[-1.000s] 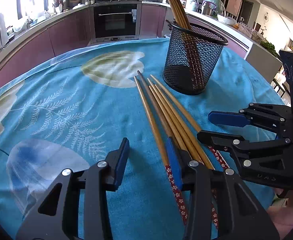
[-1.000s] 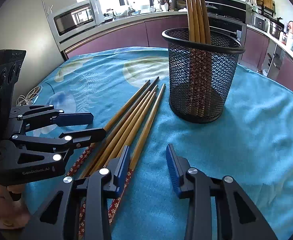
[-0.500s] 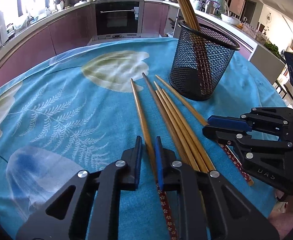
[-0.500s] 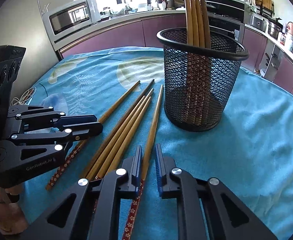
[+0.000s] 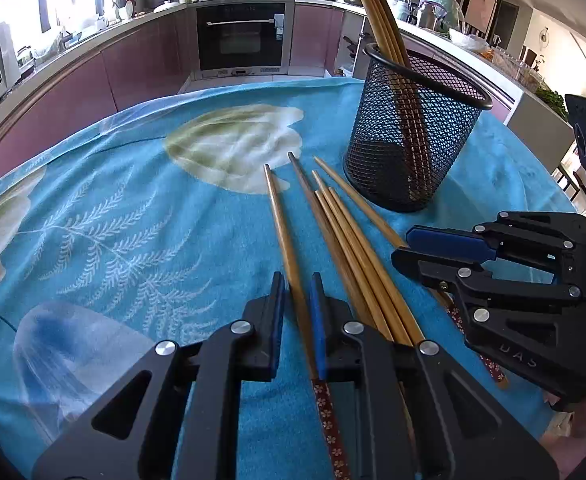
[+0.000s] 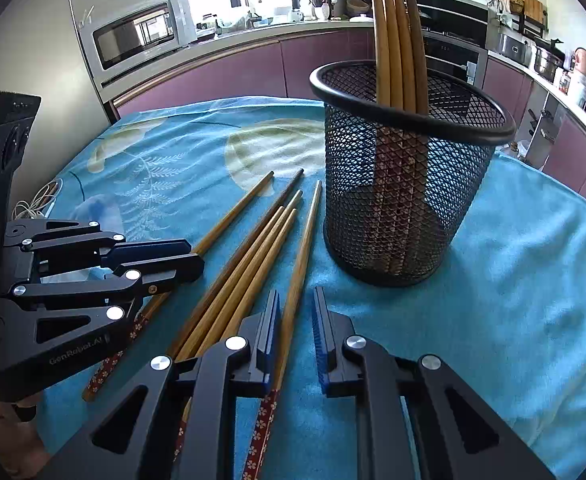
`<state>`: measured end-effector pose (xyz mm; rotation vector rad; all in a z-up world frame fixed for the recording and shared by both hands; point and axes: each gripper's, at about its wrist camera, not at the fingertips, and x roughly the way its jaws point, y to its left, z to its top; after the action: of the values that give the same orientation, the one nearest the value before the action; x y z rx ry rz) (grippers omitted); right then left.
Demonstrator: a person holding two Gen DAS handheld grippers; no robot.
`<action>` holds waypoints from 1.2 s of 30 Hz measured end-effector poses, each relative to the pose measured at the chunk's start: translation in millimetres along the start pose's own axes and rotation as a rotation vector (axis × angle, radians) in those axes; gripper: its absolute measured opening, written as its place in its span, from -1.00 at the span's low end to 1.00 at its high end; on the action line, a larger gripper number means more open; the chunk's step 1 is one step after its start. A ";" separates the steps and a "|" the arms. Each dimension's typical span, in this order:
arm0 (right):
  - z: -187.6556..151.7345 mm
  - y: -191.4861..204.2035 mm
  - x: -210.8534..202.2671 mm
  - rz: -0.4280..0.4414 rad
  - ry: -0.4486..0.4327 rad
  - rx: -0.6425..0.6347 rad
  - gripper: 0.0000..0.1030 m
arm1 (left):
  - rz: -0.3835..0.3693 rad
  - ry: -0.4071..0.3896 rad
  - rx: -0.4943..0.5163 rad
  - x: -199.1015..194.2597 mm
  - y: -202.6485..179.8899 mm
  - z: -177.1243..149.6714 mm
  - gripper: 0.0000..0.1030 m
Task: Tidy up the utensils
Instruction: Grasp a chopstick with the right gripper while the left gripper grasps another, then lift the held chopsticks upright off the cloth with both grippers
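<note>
Several wooden chopsticks with red flowered handles lie side by side on the blue cloth. My left gripper (image 5: 298, 320) is shut on the leftmost chopstick (image 5: 283, 220), also seen in the right wrist view (image 6: 233, 220). My right gripper (image 6: 295, 320) is nearly shut around the rightmost chopstick (image 6: 302, 256); a narrow gap shows beside its right pad. A black mesh holder (image 5: 409, 136) stands just behind the chopsticks with several chopsticks upright in it; it also shows in the right wrist view (image 6: 405, 184). Each gripper shows in the other's view: the right gripper (image 5: 433, 248) and the left gripper (image 6: 185, 256).
The table carries a blue cloth (image 5: 133, 220) with pale leaf and fern prints. Kitchen counters, an oven (image 5: 241, 36) and a microwave (image 6: 137, 36) ring the table beyond its far edge. White cables (image 6: 37, 204) lie at the cloth's left edge.
Both grippers went from wide open to closed around a chopstick each, and moved forward toward the holder. The leftmost chopstick has swung slightly away from the bundle.
</note>
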<state>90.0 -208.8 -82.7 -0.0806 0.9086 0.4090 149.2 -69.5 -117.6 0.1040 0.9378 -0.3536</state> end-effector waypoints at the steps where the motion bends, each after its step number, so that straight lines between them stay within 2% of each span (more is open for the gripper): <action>1: 0.3 -0.8 0.1 0.003 0.000 0.004 -0.73 | 0.001 0.000 0.000 0.4 -0.2 0.4 -0.74; 9: -0.3 -10.4 -1.6 0.037 -0.006 0.056 -0.89 | -0.005 -0.003 -0.034 1.7 4.1 1.6 -0.83; 19: -6.2 -15.7 -11.4 0.072 -0.028 0.087 -0.89 | -0.048 -0.019 -0.072 -9.0 12.8 -1.9 -0.85; 28: -10.9 -10.8 -25.5 0.153 -0.053 0.082 -0.89 | -0.080 -0.050 -0.083 -26.3 16.1 -6.7 -0.85; 36: -13.0 -4.9 -23.7 0.171 -0.032 0.067 -0.89 | -0.106 -0.042 -0.079 -27.8 11.2 -12.2 -0.85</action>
<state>69.3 -223.8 -72.7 0.0657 0.8995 0.5370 128.7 -49.1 -103.2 -0.0255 0.9161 -0.4143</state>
